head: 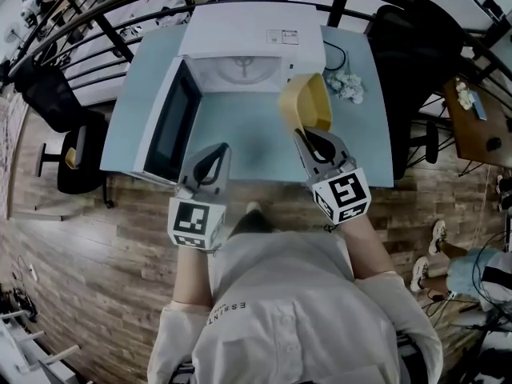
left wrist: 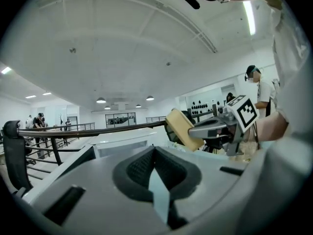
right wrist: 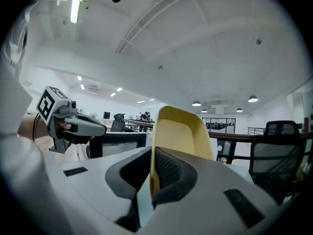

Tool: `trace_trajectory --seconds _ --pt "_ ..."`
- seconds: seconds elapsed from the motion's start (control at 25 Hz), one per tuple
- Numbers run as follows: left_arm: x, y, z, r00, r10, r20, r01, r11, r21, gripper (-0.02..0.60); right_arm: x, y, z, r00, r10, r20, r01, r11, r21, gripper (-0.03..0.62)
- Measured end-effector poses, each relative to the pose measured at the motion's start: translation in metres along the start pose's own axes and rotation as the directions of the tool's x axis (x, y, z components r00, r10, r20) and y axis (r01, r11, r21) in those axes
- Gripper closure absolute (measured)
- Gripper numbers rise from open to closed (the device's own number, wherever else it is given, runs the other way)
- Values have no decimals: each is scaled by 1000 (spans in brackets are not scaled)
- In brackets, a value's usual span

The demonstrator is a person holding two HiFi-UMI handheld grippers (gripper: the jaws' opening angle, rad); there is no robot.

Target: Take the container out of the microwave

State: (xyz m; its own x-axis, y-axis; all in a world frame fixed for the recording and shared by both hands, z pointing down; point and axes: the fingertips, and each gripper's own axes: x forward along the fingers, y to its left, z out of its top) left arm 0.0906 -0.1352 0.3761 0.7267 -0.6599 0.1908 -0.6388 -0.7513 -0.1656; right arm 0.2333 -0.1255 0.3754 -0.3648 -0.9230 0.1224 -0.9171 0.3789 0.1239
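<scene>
A white microwave [head: 248, 34] stands at the back of the light blue table [head: 364, 142], its door [head: 172, 122] swung open to the left and its cavity showing bare. My right gripper [head: 300, 134] is shut on one wall of a yellow container [head: 306, 102], held tilted in the air in front of the microwave's right side. The right gripper view shows the container [right wrist: 183, 131] edge-on between the pads. My left gripper [head: 218, 149] hovers by the table's front edge near the door, shut and empty. From the left gripper view the container [left wrist: 180, 127] hangs at the right.
A crumpled white wad [head: 346, 85] and a black cable [head: 336, 54] lie right of the microwave. Black chairs stand at the left [head: 64, 126] and right [head: 416, 46] of the table. A railing runs behind. A wooden side table [head: 480, 134] is far right.
</scene>
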Motion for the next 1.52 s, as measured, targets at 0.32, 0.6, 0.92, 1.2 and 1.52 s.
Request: trace_trajectory --seconds 0.32,0.6,0.92,1.2,1.52 --pt "5 5 13 999 18 30 -18 1000 -20 588 -19 -9 18 995 -59 77 57 998 24 566" --pt "2 1 13 1000 14 27 -13 1000 -20 588 -21 0 16 997 -30 73 28 999 26 569" --pt "2 -6 11 1000 12 24 -12 1000 -6 588 -23 -1 14 996 -22 81 19 999 40 571" --pt "-1 -8 10 1000 18 5 -18 1000 3 588 -21 -1 11 996 -32 82 29 999 38 571" --pt "-2 -11 8 1000 21 7 -21 1000 7 588 -18 -2 8 995 -45 87 41 998 48 569"
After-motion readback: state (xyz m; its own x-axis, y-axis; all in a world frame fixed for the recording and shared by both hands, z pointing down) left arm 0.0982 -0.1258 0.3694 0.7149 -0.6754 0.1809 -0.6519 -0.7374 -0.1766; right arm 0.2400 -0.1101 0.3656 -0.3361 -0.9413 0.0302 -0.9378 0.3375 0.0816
